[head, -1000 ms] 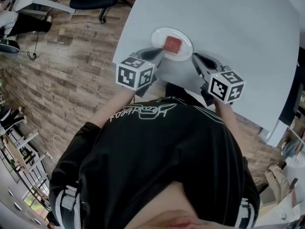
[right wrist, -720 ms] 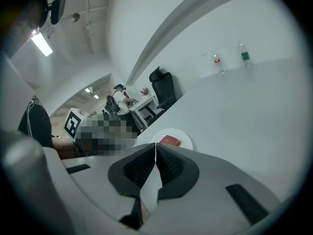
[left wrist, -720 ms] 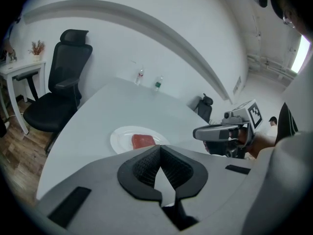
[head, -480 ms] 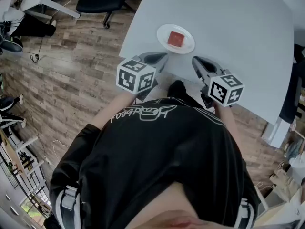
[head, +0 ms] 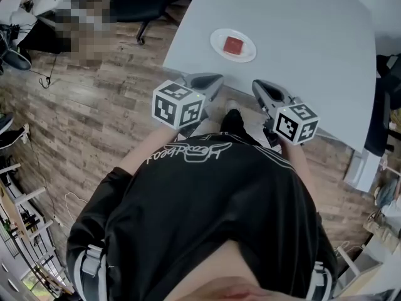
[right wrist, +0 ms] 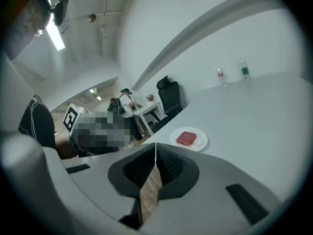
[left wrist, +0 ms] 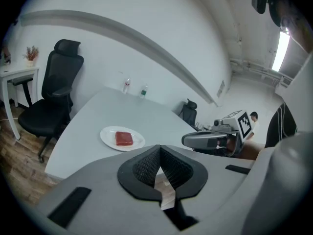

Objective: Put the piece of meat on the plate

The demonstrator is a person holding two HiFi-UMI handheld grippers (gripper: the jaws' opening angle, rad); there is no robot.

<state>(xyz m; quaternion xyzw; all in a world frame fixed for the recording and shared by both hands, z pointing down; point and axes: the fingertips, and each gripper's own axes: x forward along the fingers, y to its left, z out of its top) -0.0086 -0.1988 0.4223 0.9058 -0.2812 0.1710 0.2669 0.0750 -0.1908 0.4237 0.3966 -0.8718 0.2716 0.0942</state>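
Observation:
A red piece of meat (head: pixel 234 44) lies on a small white plate (head: pixel 247 54) near the front edge of the grey table (head: pixel 301 36). Both grippers hang short of the table edge, above the wooden floor, well apart from the plate. My left gripper (head: pixel 217 78) is shut and holds nothing; its own view shows the meat (left wrist: pixel 123 138) on the plate (left wrist: pixel 107 133) ahead and to the left of its tips (left wrist: pixel 159 148). My right gripper (head: pixel 256 84) is also shut and empty, with the meat (right wrist: pixel 186 138) lying beyond its tips (right wrist: pixel 155 146).
Two bottles (left wrist: pixel 127 84) (left wrist: pixel 144 91) stand at the table's far edge. A black office chair (left wrist: pixel 54 97) and a white desk (left wrist: pixel 14 75) sit left of the table. Wooden floor (head: pixel 94 105) lies below the grippers. The person's black-shirted body (head: pixel 207 218) fills the lower head view.
Both grippers have drawn back from the plate toward the person and risen. The meat stays on the plate, now farther from the tips.

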